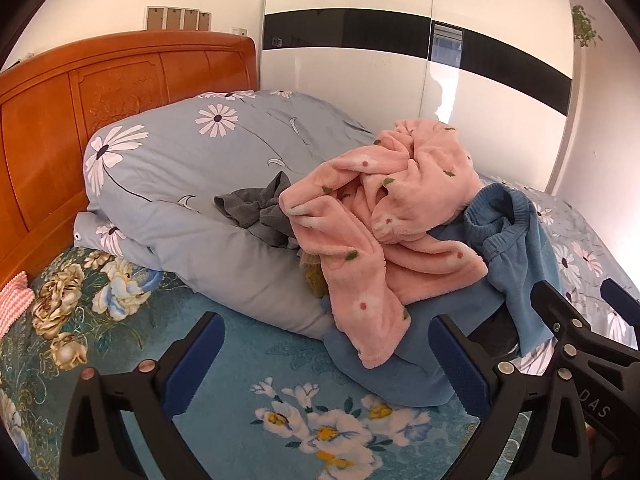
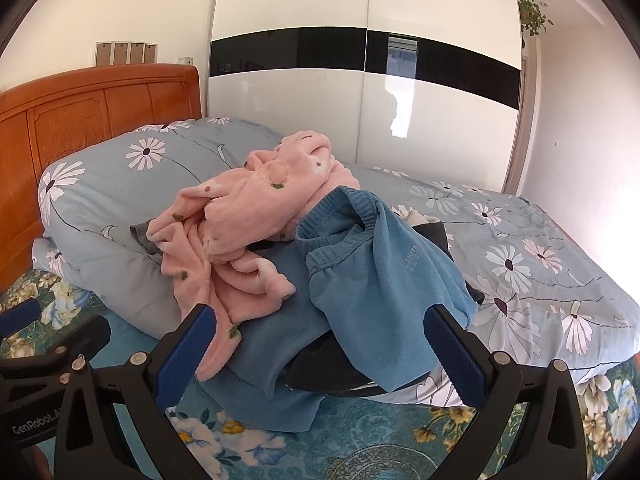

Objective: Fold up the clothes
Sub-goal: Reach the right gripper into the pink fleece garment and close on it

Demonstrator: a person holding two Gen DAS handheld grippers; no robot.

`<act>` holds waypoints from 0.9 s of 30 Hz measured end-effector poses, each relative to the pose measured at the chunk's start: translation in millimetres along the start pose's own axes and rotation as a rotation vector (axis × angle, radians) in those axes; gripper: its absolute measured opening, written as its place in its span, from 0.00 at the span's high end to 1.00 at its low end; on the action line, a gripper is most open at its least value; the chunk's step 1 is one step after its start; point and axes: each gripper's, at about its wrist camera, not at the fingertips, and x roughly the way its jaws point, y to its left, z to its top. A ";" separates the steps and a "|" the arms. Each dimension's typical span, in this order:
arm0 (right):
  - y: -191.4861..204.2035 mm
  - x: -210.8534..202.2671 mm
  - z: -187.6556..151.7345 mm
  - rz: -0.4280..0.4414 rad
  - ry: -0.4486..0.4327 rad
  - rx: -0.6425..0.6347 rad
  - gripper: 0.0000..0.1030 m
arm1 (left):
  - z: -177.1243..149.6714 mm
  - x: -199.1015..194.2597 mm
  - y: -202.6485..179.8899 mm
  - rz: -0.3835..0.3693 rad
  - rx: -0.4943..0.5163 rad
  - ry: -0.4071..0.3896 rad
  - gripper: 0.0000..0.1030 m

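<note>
A heap of clothes lies on the bed against a rolled quilt. On top is a crumpled pink fleece garment (image 1: 380, 216) (image 2: 248, 216) with small flowers. Beside it lie blue knit trousers (image 1: 516, 248) (image 2: 372, 264) with a ribbed waistband, and a flat blue garment (image 1: 384, 360) (image 2: 272, 356) lies under both. A grey cloth (image 1: 256, 208) pokes out at the left of the heap, and something dark (image 2: 332, 368) shows beneath the blue trousers. My left gripper (image 1: 326, 364) is open just in front of the heap, holding nothing. My right gripper (image 2: 320, 356) is open too, close to the blue clothes.
The bed has a teal flowered sheet (image 1: 248, 364) (image 2: 360, 440). A grey-blue daisy quilt (image 1: 192, 152) (image 2: 520, 256) is bunched behind the clothes. An orange wooden headboard (image 1: 80, 96) stands at the left. A white and black wardrobe (image 1: 400, 56) fills the back wall.
</note>
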 end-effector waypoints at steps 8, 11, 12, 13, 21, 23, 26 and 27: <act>8.0 20.7 39.8 0.044 -0.049 -0.031 0.00 | 3.1 2.2 16.5 0.056 -0.005 -0.016 0.00; 23.2 40.6 69.7 0.078 -0.061 -0.071 0.00 | 2.1 0.7 25.1 0.077 0.000 -0.022 0.00; 29.6 50.2 78.2 0.092 -0.052 -0.083 0.00 | 1.6 0.3 28.2 0.082 -0.003 -0.024 0.00; 35.2 62.0 86.1 0.109 -0.032 -0.084 0.00 | 1.0 -0.1 31.6 0.090 -0.006 -0.025 0.00; 43.4 170.8 115.4 0.095 0.221 0.084 0.00 | -8.1 -16.9 69.0 0.120 0.003 0.004 0.00; 43.4 185.6 117.6 0.089 0.247 0.107 0.00 | -10.5 -24.4 80.7 0.143 0.000 -0.011 0.00; 45.8 204.6 116.8 0.072 0.298 0.106 0.10 | -14.6 -27.8 98.0 0.155 -0.052 0.000 0.00; 47.0 210.3 115.8 0.065 0.317 0.099 0.17 | -16.5 -28.6 102.6 0.154 -0.069 0.005 0.00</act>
